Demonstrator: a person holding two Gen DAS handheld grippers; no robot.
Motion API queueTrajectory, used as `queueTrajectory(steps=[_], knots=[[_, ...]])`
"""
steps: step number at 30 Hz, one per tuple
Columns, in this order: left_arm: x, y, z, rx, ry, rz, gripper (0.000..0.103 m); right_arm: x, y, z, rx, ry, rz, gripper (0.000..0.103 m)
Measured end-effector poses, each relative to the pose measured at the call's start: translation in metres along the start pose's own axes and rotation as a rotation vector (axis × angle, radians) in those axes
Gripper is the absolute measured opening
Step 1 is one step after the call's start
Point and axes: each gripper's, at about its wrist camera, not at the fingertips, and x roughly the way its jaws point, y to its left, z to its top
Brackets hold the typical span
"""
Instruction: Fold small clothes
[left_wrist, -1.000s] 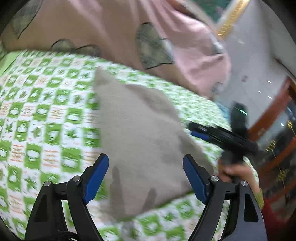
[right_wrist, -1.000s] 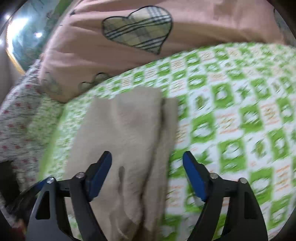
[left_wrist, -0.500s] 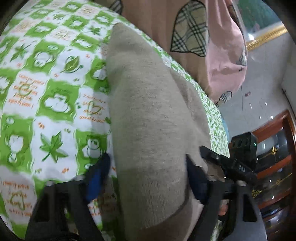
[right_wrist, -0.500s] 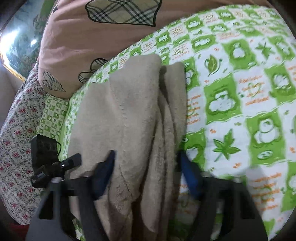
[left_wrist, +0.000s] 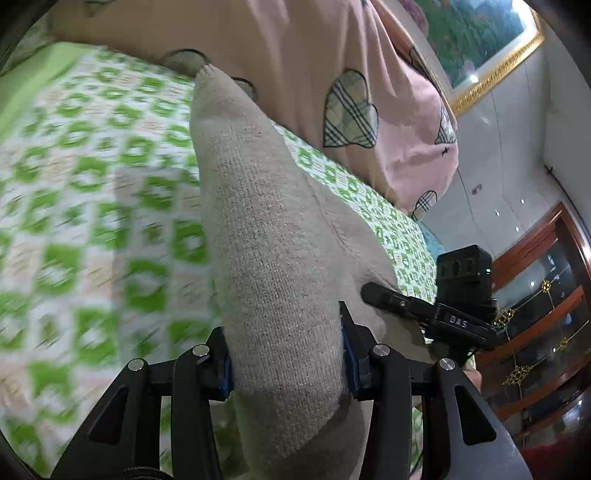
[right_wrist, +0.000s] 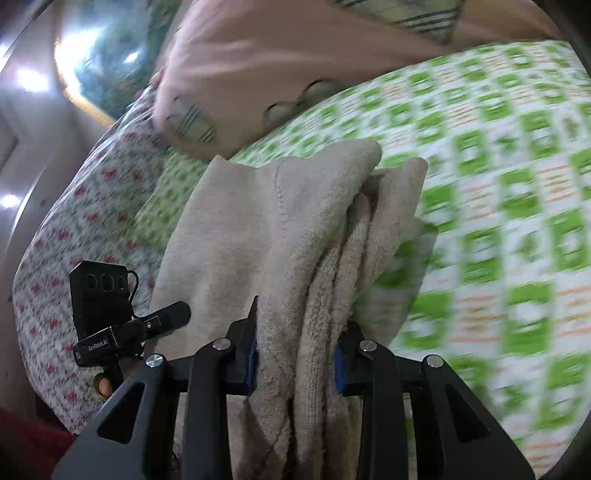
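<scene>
A beige knitted garment lies folded on the green-and-white checked bed sheet. My left gripper is shut on the garment's near edge. In the right wrist view the same garment shows as stacked fleecy layers, and my right gripper is shut on those layers at the near edge. Each gripper appears in the other's view: the right one beside the garment's right edge, the left one at its left edge.
A pink quilt with plaid hearts lies bunched along the far side of the bed. A floral pillow sits at the bed's left end. A wooden cabinet and a framed picture are off the bed's right side.
Both grippers came down over the garment's near edge and closed from wide open onto it. The sheet blurs now, so both are moving with the garment.
</scene>
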Motion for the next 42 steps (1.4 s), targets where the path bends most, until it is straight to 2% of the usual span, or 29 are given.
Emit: queueTrajectory(steps=[2, 5, 7, 9, 11, 13, 15, 17, 19, 21, 23, 25, 26, 27, 28, 30, 32, 34, 35, 37, 38, 39, 42], knots=[[-0.020, 0.014, -0.012, -0.016, -0.007, 0.025, 0.045, 0.019, 0.010, -0.006, 0.000, 0.023, 0.030, 0.032], [-0.029, 0.034, -0.028, -0.059, 0.002, 0.060, 0.045, 0.043, 0.018, -0.017, 0.008, 0.063, 0.046, 0.032], [-0.028, 0.048, -0.040, -0.070, 0.029, 0.101, 0.048, 0.057, 0.020, -0.028, -0.004, 0.087, 0.013, 0.032], [-0.024, 0.058, -0.049, -0.071, 0.036, 0.133, 0.053, 0.066, 0.018, -0.035, -0.033, 0.094, -0.064, 0.036], [-0.026, 0.066, -0.053, -0.108, 0.026, 0.106, 0.057, 0.066, 0.012, -0.036, -0.029, 0.094, -0.073, 0.039], [-0.033, 0.067, -0.051, -0.119, 0.008, 0.095, 0.059, 0.064, 0.014, -0.036, -0.036, 0.097, -0.091, 0.044], [-0.045, 0.068, -0.049, -0.101, -0.015, 0.117, 0.061, 0.060, 0.021, -0.033, -0.062, 0.109, -0.146, 0.054], [-0.059, 0.072, -0.043, -0.092, -0.048, 0.134, 0.065, 0.051, 0.031, -0.030, -0.108, 0.095, -0.207, 0.056], [-0.068, 0.081, -0.031, -0.113, -0.075, 0.143, 0.069, 0.039, 0.039, -0.022, -0.148, 0.046, -0.251, 0.058], [-0.066, 0.090, -0.021, -0.134, -0.074, 0.145, 0.069, 0.034, 0.042, -0.009, -0.150, -0.001, -0.237, 0.060], [-0.059, 0.100, -0.011, -0.155, -0.070, 0.155, 0.069, 0.044, 0.038, 0.005, -0.116, 0.003, -0.180, 0.060], [-0.049, 0.107, -0.003, -0.177, -0.063, 0.154, 0.069, 0.061, 0.032, 0.016, -0.086, 0.026, -0.167, 0.058], [-0.042, 0.106, 0.001, -0.184, -0.060, 0.166, 0.069, 0.073, 0.028, 0.020, -0.071, 0.051, -0.180, 0.034], [-0.036, 0.106, 0.006, -0.183, -0.055, 0.186, 0.069, 0.082, 0.025, 0.022, -0.065, 0.073, -0.195, 0.015], [-0.033, 0.106, 0.009, -0.177, -0.056, 0.207, 0.068, 0.082, 0.025, 0.025, -0.067, 0.067, -0.194, 0.015], [-0.025, 0.101, 0.020, -0.147, -0.067, 0.253, 0.064, 0.068, 0.033, 0.027, -0.101, 0.000, -0.161, 0.012], [-0.013, 0.101, 0.034, -0.120, -0.073, 0.309, 0.059, 0.059, 0.036, 0.026, -0.105, -0.027, -0.175, 0.012], [0.001, 0.104, 0.047, -0.098, -0.073, 0.389, 0.046, 0.065, 0.030, 0.023, -0.115, -0.001, -0.223, 0.012], [0.005, 0.105, 0.052, -0.084, -0.074, 0.419, 0.044, 0.073, 0.024, 0.020, -0.112, 0.021, -0.252, 0.012], [0.011, 0.107, 0.062, -0.057, -0.074, 0.487, 0.038, 0.083, 0.011, 0.017, -0.072, 0.049, -0.254, 0.013], [0.013, 0.109, 0.066, -0.055, -0.069, 0.498, 0.038, 0.080, 0.009, 0.016, -0.056, 0.040, -0.243, 0.014], [0.010, 0.107, 0.067, -0.056, -0.068, 0.498, 0.037, 0.076, 0.010, 0.016, -0.046, 0.030, -0.242, 0.019], [-0.012, 0.092, 0.056, -0.023, -0.090, 0.466, 0.036, 0.055, 0.020, 0.013, -0.043, 0.002, -0.257, 0.021]])
